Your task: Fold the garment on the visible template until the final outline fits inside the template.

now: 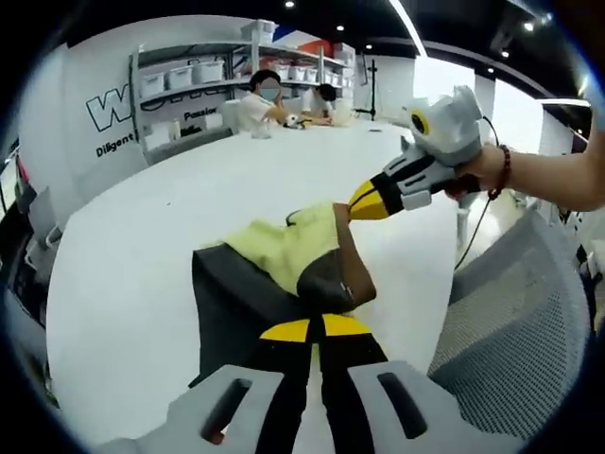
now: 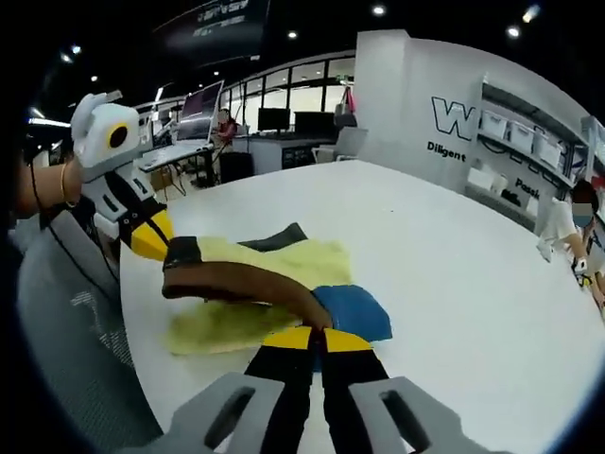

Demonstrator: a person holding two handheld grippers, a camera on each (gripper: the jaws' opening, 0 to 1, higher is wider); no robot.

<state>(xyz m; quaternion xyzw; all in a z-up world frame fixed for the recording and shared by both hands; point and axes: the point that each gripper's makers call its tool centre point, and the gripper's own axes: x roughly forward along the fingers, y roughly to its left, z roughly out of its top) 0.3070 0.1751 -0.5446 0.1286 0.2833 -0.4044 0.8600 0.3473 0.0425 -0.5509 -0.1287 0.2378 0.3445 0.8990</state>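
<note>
A pale yellow garment (image 2: 284,260) with a brown band (image 2: 246,280) and dark parts lies on the white table (image 2: 444,284). The band is lifted off the cloth and stretched between both grippers. My right gripper (image 2: 319,339) is shut on one end of the band, and my left gripper (image 2: 172,252) pinches the other end by a black cuff. In the left gripper view my left gripper (image 1: 313,329) is shut on the brown and dark cloth (image 1: 331,279), with the right gripper (image 1: 355,210) closed on the yellow cloth's (image 1: 293,244) far edge. A blue patch (image 2: 359,312) lies flat beside the yellow cloth; whether it is garment or template is unclear.
A grey mesh chair (image 1: 510,322) stands close against the table's near edge. People (image 1: 260,99) sit at the far end of the table, in front of shelves with bins (image 1: 189,74). Desks with monitors (image 2: 203,113) stand beyond the table.
</note>
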